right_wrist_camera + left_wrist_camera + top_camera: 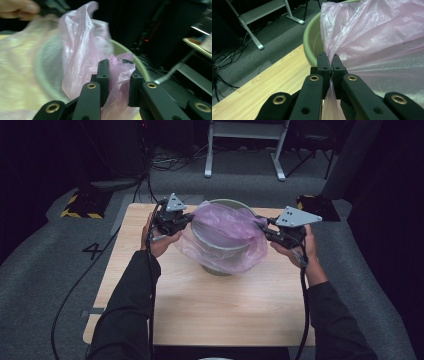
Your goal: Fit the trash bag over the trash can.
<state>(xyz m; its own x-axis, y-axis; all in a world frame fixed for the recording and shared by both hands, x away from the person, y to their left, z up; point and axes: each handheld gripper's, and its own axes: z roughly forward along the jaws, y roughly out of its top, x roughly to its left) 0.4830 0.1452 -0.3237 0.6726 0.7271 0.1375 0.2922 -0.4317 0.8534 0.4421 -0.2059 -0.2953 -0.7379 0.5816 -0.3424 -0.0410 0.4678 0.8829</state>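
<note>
Bag (222, 232) drapes over bucket (220, 257) near the desk (200, 305) far edge. Left gripper (331, 62) clamps its film; right gripper (119, 72) holds a bunched fold between its jaws.

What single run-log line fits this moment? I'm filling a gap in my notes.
left gripper: shut on bag | right gripper: bag between jaws, grip unclear | bag draped over bin | bin on table

1 pink bag (225, 232), 1 green bin (220, 262), 1 table (200, 305).
</note>
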